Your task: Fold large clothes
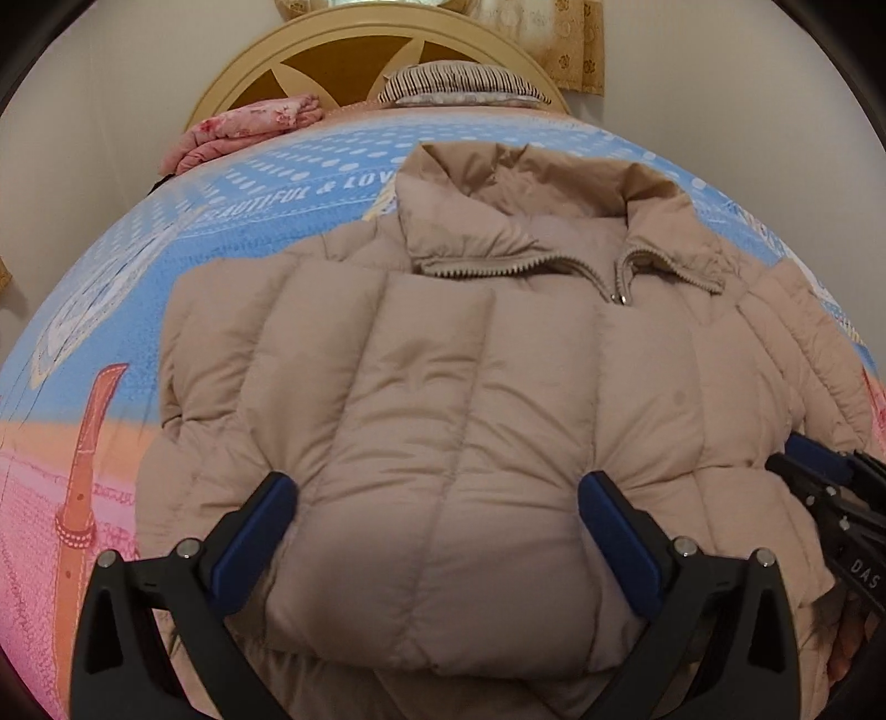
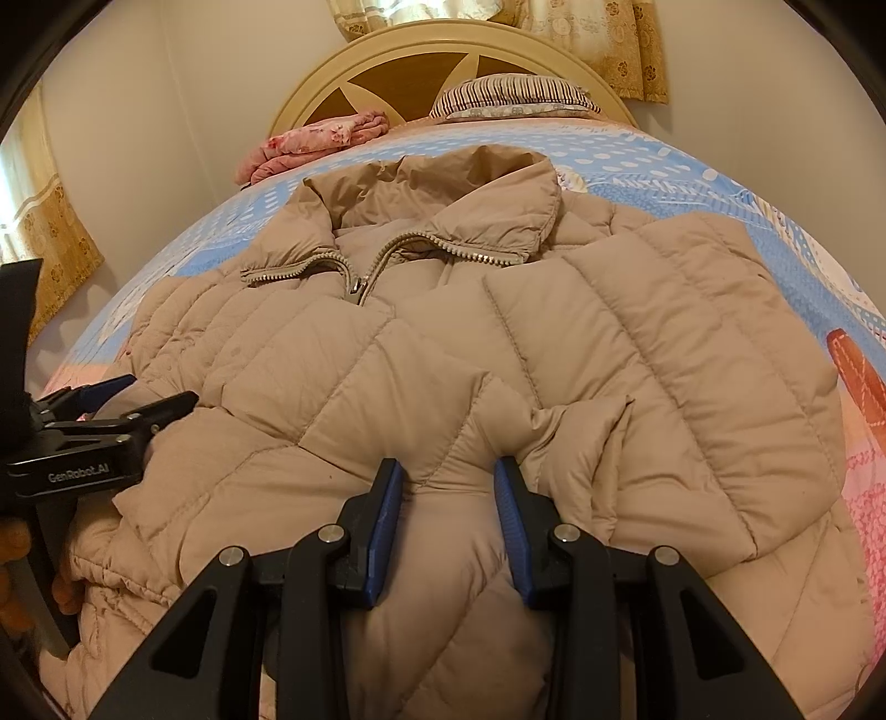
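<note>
A beige quilted puffer jacket (image 1: 443, 376) lies front up on the bed, collar toward the headboard, zipper partly open. Both sleeves are folded in over the body. My left gripper (image 1: 437, 493) has its jaws spread wide around a thick bulge of the jacket's lower part, the blue pads pressing into the fabric. My right gripper (image 2: 447, 476) has its jaws narrower, pinching a fold of the jacket (image 2: 498, 343) near the hem. The right gripper shows at the right edge of the left wrist view (image 1: 819, 471). The left gripper shows at the left edge of the right wrist view (image 2: 127, 399).
The bed has a blue, orange and pink patterned sheet (image 1: 232, 221). A folded pink floral blanket (image 1: 249, 127) and a striped pillow (image 1: 459, 83) lie by the round wooden headboard (image 1: 343, 50). Curtains (image 2: 50, 243) hang beside the bed.
</note>
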Action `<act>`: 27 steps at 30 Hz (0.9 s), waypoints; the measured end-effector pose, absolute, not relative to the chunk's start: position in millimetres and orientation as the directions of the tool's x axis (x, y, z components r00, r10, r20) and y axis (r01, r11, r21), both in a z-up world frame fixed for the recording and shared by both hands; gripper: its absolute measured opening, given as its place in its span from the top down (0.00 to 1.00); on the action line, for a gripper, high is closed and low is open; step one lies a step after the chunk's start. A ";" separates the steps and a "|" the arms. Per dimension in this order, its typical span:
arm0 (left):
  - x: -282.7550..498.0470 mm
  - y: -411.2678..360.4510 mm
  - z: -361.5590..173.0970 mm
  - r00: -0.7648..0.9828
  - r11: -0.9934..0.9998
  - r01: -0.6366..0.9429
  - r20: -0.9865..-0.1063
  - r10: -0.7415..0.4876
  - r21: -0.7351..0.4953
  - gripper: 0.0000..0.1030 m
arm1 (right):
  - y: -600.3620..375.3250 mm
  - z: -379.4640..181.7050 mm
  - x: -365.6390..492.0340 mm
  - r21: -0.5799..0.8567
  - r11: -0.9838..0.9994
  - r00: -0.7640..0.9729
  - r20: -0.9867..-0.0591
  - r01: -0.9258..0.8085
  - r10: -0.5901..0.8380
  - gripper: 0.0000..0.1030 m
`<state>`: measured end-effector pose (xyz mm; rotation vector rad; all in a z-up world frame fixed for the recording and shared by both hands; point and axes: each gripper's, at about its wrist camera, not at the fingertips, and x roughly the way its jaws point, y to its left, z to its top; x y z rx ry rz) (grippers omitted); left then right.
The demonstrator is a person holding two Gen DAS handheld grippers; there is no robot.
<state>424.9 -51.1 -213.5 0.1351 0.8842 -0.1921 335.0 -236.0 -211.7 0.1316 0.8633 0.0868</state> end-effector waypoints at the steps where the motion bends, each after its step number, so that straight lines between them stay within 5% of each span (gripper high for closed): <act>1: 423.9 -54.2 -214.6 0.620 0.974 0.221 -0.777 -0.109 0.040 0.00 | -236.1 -211.7 335.1 0.151 0.988 0.647 -0.751 -0.023 0.130 0.65; 27: 424.5 -56.4 -219.6 0.618 0.976 0.218 -0.777 -0.119 0.024 0.00 | -231.5 -212.1 335.2 0.114 0.993 0.647 -0.756 -0.022 0.101 0.65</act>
